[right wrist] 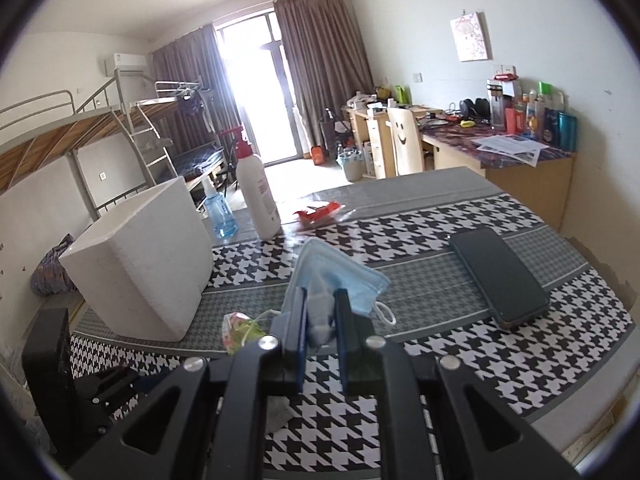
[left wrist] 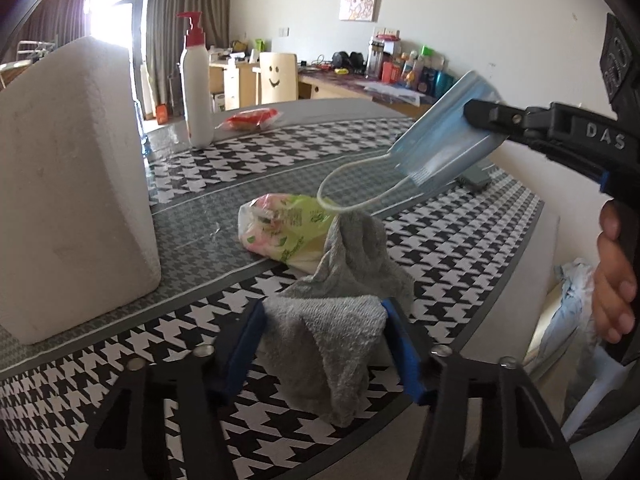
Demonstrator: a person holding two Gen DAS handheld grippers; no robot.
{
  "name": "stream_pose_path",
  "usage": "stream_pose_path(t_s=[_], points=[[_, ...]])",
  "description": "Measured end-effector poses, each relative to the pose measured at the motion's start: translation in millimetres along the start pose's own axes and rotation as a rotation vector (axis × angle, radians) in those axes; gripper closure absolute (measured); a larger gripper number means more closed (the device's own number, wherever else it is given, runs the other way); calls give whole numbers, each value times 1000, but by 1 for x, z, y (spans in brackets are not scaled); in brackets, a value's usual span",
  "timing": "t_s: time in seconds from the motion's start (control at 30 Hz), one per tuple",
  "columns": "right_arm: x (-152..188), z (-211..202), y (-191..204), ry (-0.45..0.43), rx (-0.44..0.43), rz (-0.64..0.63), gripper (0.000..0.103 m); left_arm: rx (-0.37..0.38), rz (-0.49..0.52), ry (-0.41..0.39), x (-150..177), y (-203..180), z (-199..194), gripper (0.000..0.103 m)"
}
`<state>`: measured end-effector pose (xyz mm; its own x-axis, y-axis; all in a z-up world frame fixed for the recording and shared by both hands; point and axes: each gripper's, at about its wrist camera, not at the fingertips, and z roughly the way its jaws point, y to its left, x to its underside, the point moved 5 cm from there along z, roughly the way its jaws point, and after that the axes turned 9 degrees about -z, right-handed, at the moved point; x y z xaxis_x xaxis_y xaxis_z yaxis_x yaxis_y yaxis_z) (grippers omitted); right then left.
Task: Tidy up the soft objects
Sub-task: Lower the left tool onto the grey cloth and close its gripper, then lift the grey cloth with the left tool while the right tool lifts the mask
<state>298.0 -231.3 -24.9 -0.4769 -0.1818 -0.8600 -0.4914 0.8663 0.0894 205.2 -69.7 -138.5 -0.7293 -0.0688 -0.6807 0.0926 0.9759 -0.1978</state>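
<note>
Two grippers, each holding one soft item. Left gripper [left wrist: 324,316]: jaws clenched on one grey sock [left wrist: 340,320], which is bunched between the blue pads and hangs down toward the houndstooth table [left wrist: 460,248]; its far end is heaped up beside one green-and-pink tissue pack [left wrist: 280,228] lying on the grey stripe. Whether sock and pack touch, cannot tell. Right gripper [right wrist: 320,320]: jaws clamped on one blue face mask [right wrist: 332,280], held up in the air above the table, one white ear loop dangling just over the sock in the left wrist view, the other loop sticking out to the right in the right wrist view.

Counted on the table: one white foam box [right wrist: 148,264], open top, on the left; one white pump bottle [right wrist: 256,196] with red pump behind it; one clear blue bottle [right wrist: 218,212] just beside the pump bottle; one red packet [right wrist: 318,212] at the far end; one dark phone [right wrist: 500,276] lying flat on the right, well apart from the box. Inside of the box not visible.

Background: bunk beds, desks, one chair with smiley face.
</note>
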Motion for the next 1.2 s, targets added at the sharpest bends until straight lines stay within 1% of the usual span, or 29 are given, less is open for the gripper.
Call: stream_pose_path(t_s=[0.07, 0.13, 0.27, 0.33, 0.43, 0.63, 1.03, 1.2], points=[[1, 0, -2, -1, 0, 7, 88, -11, 7, 8, 1, 0, 1, 51], [2, 0, -3, -2, -3, 12, 88, -18, 8, 15, 2, 1, 1, 59], [2, -1, -3, -4, -13, 12, 88, -35, 1, 27, 5, 5, 2, 70], [3, -2, -2, -5, -16, 12, 88, -28, -6, 34, 6, 6, 2, 80], [3, -4, -3, -9, -17, 14, 88, -28, -6, 24, 3, 6, 0, 90], [3, -9, -2, -22, -22, 13, 88, -3, 5, -33, -7, 2, -17, 91], [-5, -21, 5, -68, -11, -14, 88, 2, 18, -137, -22, 3, -51, 91], [-9, -24, 11, -85, -22, -35, 88, 4, 30, -178, -30, 1, -65, 91]])
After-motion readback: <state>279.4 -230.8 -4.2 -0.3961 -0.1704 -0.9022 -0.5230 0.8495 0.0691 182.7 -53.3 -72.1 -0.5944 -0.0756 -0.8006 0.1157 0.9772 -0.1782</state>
